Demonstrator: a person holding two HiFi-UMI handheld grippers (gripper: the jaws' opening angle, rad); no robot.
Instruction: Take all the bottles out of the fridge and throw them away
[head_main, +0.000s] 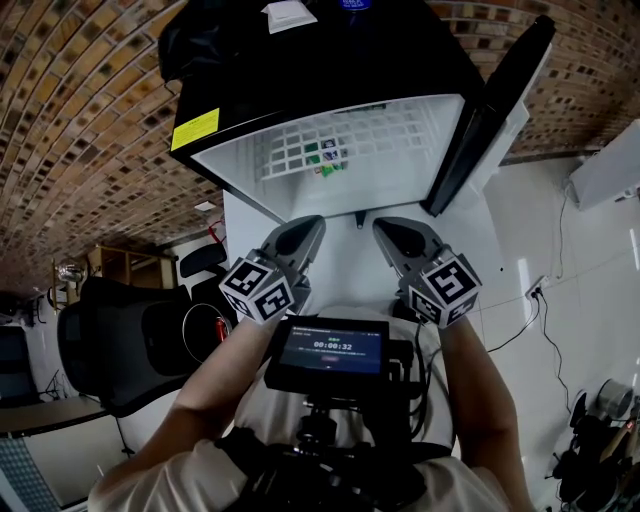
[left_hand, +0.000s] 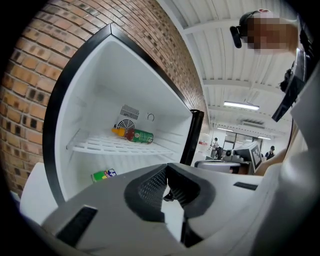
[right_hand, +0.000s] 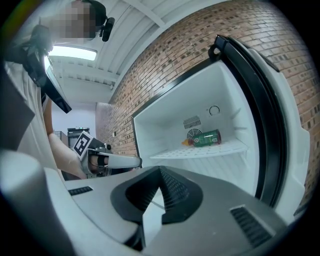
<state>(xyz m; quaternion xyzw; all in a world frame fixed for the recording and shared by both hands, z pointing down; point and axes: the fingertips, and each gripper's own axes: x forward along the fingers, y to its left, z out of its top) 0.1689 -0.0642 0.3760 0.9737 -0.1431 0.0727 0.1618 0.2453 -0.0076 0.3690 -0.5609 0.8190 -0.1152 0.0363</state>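
**A:** Claws first: how do they stand?

**B:** The left claw (left_hand: 167, 167) is closed, tips meeting, with nothing in it. The right claw (right_hand: 160, 171) is also closed and empty. They sit side by side, apart, just beyond a small screen (head_main: 331, 350) at the person's chest. Both point toward the fridge (head_main: 400, 165), and neither reaches into it.

**A:** And the fridge?

**B:** Its door (head_main: 495, 110) stands wide open, on the right in the head view. Inside is a white wire shelf (left_hand: 115, 145).

**A:** Where are the bottles?

**B:** A green bottle (left_hand: 140, 135) lies on its side on the shelf, close to the back wall and in front of a vent (left_hand: 129, 112). Something orange-yellow touches its left end. I cannot tell whether that is its cap or a separate thing. A lower bottle (left_hand: 103, 174) with a green and yellow label lies under the shelf, toward the left wall.

**A:** And farther off?

**B:** A brick wall (head_main: 80, 130) is behind the fridge.
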